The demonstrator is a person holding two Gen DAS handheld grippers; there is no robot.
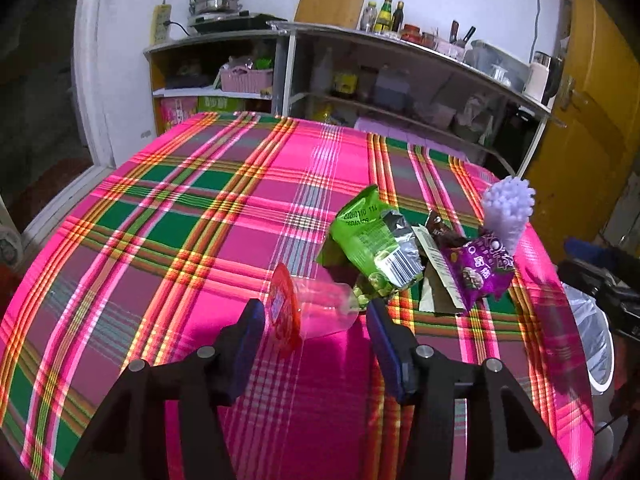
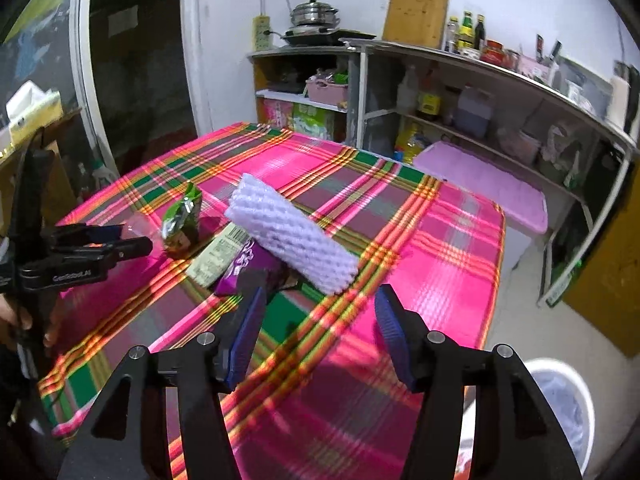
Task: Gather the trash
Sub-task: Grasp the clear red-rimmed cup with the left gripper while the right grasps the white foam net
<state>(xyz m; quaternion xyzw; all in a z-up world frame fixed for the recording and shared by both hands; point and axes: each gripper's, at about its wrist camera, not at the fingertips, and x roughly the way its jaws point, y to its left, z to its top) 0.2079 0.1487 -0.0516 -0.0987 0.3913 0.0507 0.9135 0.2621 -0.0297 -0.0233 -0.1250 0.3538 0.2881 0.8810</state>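
Trash lies on the plaid tablecloth (image 1: pixel 180 208): a clear plastic cup with a red lid (image 1: pixel 304 308) on its side, a green snack bag (image 1: pixel 372 240), a purple wrapper (image 1: pixel 478 272) and a white foam net sleeve (image 1: pixel 508 212). My left gripper (image 1: pixel 316 320) is open, its fingers on either side of the cup. My right gripper (image 2: pixel 320 312) is open and empty, just short of the foam sleeve (image 2: pixel 292 232) and the purple wrapper (image 2: pixel 248 264). The green bag (image 2: pixel 182 216) and the left gripper (image 2: pixel 96 246) show at the left of the right wrist view.
A white bin with a plastic liner (image 2: pixel 560 408) stands by the table's right side; it also shows in the left wrist view (image 1: pixel 592 332). Kitchen shelves (image 1: pixel 400 80) with bottles and pots line the far wall. A pink box (image 2: pixel 488 184) sits behind the table.
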